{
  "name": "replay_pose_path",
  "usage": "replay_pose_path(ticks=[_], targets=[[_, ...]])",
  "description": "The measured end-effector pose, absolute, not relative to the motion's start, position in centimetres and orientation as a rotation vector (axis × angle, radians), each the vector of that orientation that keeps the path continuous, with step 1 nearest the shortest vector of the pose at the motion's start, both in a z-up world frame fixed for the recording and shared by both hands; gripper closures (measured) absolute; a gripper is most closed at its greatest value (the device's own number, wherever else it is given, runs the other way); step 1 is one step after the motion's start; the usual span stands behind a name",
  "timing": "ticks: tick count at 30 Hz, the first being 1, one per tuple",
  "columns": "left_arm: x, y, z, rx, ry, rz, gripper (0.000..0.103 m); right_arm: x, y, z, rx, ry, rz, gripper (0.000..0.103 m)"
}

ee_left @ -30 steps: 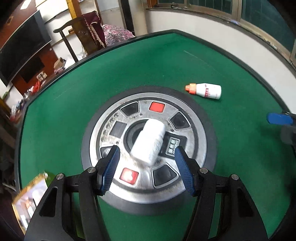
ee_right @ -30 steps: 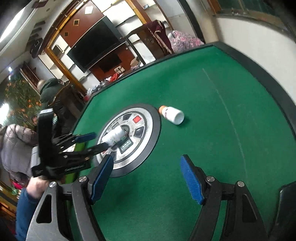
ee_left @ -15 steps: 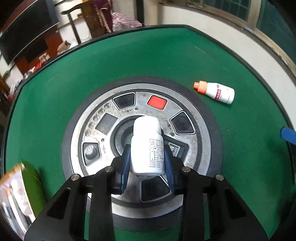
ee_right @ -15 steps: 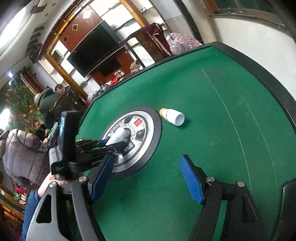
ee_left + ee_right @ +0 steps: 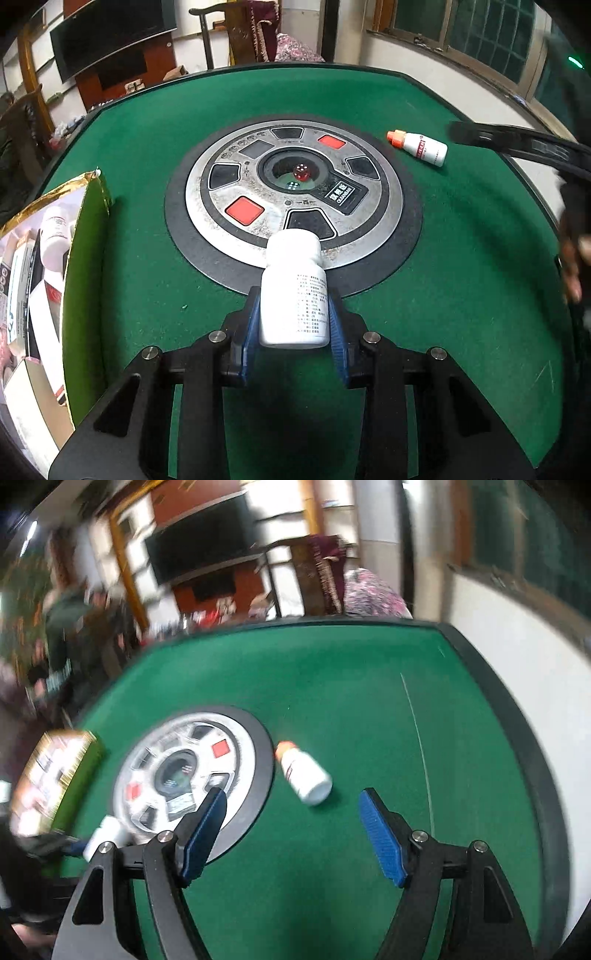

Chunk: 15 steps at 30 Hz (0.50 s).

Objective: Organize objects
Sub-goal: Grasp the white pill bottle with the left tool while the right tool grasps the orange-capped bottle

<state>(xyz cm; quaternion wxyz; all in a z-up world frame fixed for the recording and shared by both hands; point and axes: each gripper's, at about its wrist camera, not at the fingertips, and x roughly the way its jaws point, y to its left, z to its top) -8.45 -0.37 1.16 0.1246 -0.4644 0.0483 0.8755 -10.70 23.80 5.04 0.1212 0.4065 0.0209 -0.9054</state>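
My left gripper (image 5: pixel 294 297) is shut on a white pill bottle (image 5: pixel 293 291), held cap forward over the near rim of the round silver panel (image 5: pixel 295 192). The same bottle (image 5: pixel 107 830) shows at the lower left of the blurred right wrist view. A small white bottle with an orange cap (image 5: pixel 304 773) lies on its side on the green felt. My right gripper (image 5: pixel 293 794) is open with its jaws closing; that bottle lies just past the fingertips, in line with the gap, untouched. It (image 5: pixel 419 147) also shows right of the panel.
An open box with gold edges and green sides (image 5: pixel 85 277) stands at the table's left and holds several bottles and packets. Dice sit in the panel's central well (image 5: pixel 301 173). A wall and window run along the right. People and chairs are beyond the far left edge.
The left gripper closed on the white bottle and drew it back off the panel's centre toward the near rim. The right gripper swung in toward the orange-capped bottle.
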Motion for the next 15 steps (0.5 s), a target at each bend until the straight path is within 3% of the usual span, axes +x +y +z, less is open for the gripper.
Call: replay_pose_path(ticks=[4, 9, 11, 13, 15], targets=[[-8.5, -1.1, 1.2, -1.33, 0.143, 2.542, 0.07, -13.1, 23.5, 3.6, 1.247, 0.114, -2.641, 0.057], [-8.7, -1.2, 1.2, -1.323, 0.178, 2.549, 0.07, -14.4, 23.1, 0.9, 1.309, 0.167, -2.624, 0.058], [-8.7, -1.2, 1.2, -1.322, 0.177, 2.548, 0.07, -14.3, 23.0, 0.3, 1.285, 0.173, -2.642, 0.063], [-8.7, -1.4, 1.2, -1.321, 0.165, 2.55, 0.07, -14.3, 23.1, 0.3, 1.314, 0.161, -2.645, 0.076], [-8.6, -1.4, 1.2, -1.315, 0.169, 2.556, 0.069, -14.2, 23.1, 0.3, 1.33, 0.126, -2.651, 0.076]])
